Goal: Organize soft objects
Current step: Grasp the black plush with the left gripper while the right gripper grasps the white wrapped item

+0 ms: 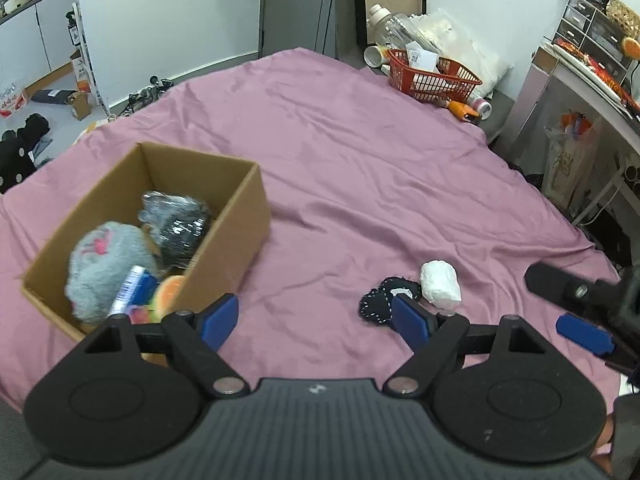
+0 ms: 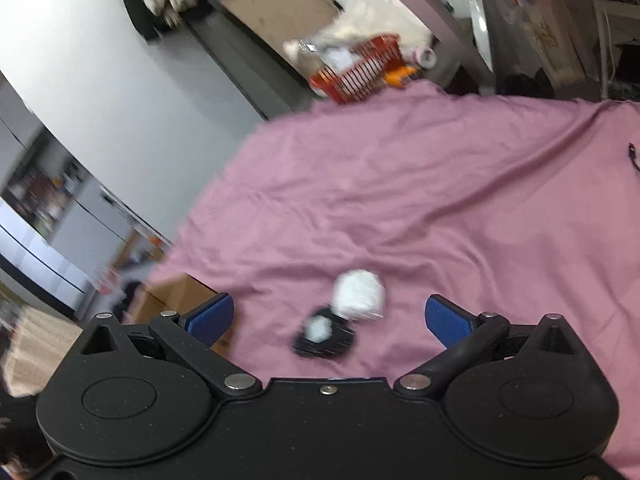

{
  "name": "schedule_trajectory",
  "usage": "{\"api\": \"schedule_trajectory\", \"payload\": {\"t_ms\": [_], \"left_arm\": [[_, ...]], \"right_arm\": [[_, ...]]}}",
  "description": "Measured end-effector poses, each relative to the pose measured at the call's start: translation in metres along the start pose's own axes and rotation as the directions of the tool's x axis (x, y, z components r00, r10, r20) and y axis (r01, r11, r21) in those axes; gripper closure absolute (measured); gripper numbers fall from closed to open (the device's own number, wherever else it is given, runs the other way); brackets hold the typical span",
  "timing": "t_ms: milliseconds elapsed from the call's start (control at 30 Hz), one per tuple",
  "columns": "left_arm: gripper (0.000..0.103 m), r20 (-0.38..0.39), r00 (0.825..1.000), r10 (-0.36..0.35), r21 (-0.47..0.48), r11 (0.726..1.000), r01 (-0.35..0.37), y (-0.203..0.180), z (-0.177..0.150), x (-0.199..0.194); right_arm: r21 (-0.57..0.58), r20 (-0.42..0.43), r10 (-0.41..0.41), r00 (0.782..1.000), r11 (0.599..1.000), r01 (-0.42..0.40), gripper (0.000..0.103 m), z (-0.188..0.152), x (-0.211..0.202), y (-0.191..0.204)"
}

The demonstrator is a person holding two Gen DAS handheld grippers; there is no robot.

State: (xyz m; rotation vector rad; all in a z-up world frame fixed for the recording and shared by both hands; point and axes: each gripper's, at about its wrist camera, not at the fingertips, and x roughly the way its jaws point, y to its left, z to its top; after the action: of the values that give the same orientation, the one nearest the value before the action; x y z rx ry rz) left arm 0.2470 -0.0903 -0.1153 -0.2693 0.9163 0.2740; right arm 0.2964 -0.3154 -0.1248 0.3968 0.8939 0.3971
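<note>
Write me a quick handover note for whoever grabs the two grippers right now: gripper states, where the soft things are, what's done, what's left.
Left gripper: open, empty, over the pink sheet beside the cardboard box.
Right gripper: open, empty, aimed at the two loose items.
Done: grey plush, a dark wrapped bundle and a few small bits sit in the box.
Left: white soft roll and black stitched piece, lying next to each other on the sheet, outside the box.

A lived-in bedroom: pink-sheeted bed (image 1: 360,152), cluttered floor (image 1: 48,108), drawer unit (image 1: 588,28).
</note>
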Motion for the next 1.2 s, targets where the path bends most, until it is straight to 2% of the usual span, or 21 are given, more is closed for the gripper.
{"api": "schedule_trajectory", "payload": {"t_ms": [333,567,867,900,933,967,1033,1100,1200], "left_arm": [[0.021,-0.037,0.998,-0.042,-0.045,0.998,0.041,-0.019,-0.022,0.055],[0.024,-0.072,0.994,-0.081,-0.067,0.995,0.077,-0.035,-0.030,0.079],[0.024,-0.081,0.993,-0.085,-0.085,0.993,0.078,-0.046,-0.020,0.104],[0.027,-0.090,0.992,-0.088,-0.084,0.993,0.081,-0.047,-0.019,0.108],[0.039,-0.098,0.991,-0.092,-0.087,0.993,0.083,-0.047,-0.019,0.112],[0.045,-0.114,0.989,-0.097,-0.098,0.991,0.086,-0.047,-0.018,0.116],[0.065,-0.126,0.989,-0.073,-0.116,0.992,0.058,-0.044,-0.015,0.119],[0.073,-0.136,0.987,-0.083,-0.122,0.990,0.066,-0.042,-0.011,0.120],[0.076,-0.156,0.983,-0.097,-0.121,0.990,0.079,-0.039,-0.006,0.119]], "right_arm": [[0.067,-0.026,-0.002,1.000,0.998,0.004,0.001,0.010,0.014,-0.028],[0.137,-0.052,0.009,0.999,0.991,-0.002,0.014,0.012,0.028,-0.044],[0.174,-0.107,0.041,0.993,0.985,-0.022,0.019,0.013,0.061,-0.040],[0.182,-0.117,0.044,0.992,0.983,-0.022,0.021,0.013,0.066,-0.040],[0.190,-0.125,0.046,0.991,0.982,-0.022,0.022,0.012,0.070,-0.040],[0.202,-0.133,0.047,0.990,0.979,-0.019,0.025,0.011,0.073,-0.041],[0.221,-0.142,0.048,0.989,0.975,-0.016,0.028,0.009,0.077,-0.042],[0.230,-0.146,0.048,0.988,0.973,-0.013,0.029,0.010,0.082,-0.040],[0.216,-0.143,0.048,0.989,0.976,-0.016,0.029,0.011,0.087,-0.032]]}}
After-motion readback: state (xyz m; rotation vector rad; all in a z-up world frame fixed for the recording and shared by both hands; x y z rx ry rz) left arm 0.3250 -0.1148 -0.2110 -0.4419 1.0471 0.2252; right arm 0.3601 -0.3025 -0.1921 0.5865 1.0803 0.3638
